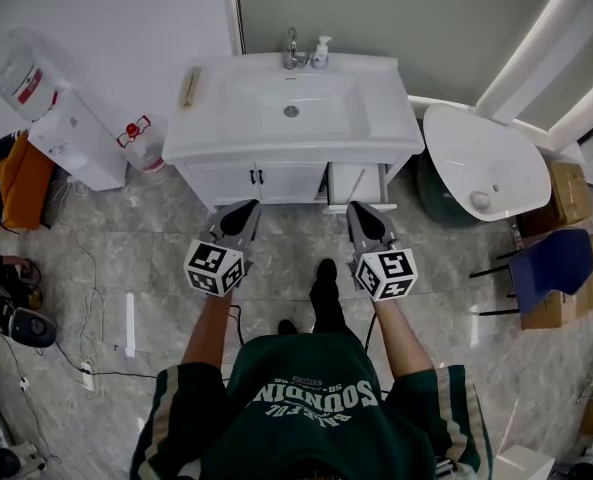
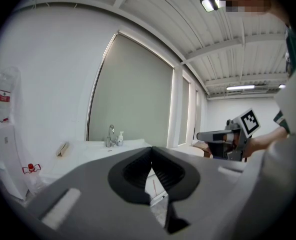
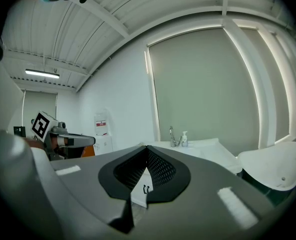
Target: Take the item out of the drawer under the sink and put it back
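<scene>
Both clenched and empty, left hand-held gripper point(image 1: 250, 206) and right hand-held gripper point(image 1: 357, 207); drawer point(image 1: 355, 182) contents unseen.

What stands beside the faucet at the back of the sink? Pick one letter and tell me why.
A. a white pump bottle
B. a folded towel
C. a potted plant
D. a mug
A: in the head view a small white pump bottle stands just right of the faucet at the back edge of the sink.
</scene>
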`<state>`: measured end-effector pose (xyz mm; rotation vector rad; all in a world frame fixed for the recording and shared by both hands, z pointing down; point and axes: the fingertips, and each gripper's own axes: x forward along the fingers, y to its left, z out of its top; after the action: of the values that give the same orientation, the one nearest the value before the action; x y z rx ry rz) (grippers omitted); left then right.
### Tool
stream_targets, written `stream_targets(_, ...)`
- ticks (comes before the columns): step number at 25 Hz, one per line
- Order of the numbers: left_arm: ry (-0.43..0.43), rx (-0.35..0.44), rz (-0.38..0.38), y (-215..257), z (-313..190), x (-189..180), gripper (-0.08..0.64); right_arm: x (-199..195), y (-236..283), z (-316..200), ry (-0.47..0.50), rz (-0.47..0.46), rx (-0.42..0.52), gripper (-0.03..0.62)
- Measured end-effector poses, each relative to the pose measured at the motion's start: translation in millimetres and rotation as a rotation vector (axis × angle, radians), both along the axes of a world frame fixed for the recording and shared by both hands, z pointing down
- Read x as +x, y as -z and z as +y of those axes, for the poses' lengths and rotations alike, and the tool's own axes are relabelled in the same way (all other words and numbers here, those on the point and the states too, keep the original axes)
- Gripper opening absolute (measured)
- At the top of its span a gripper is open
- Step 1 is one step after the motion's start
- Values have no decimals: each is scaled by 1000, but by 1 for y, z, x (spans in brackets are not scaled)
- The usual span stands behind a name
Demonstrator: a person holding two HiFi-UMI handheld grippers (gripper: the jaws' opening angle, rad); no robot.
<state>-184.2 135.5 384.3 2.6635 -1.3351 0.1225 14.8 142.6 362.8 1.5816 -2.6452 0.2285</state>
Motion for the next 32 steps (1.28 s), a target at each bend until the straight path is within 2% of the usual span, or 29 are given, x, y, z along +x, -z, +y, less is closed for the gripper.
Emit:
stream_targets(7,16,-2,-9,-2,-55,9,51,-2,-5,-55,45,23,14,2)
stream_targets(22,103,-29,-2,2,-219,58,51,33,1,-239,157,29,-8,2)
stream_targets(32,144,-37,-8,1,-275,82,51,43,-11,-305,219,16,-34,2)
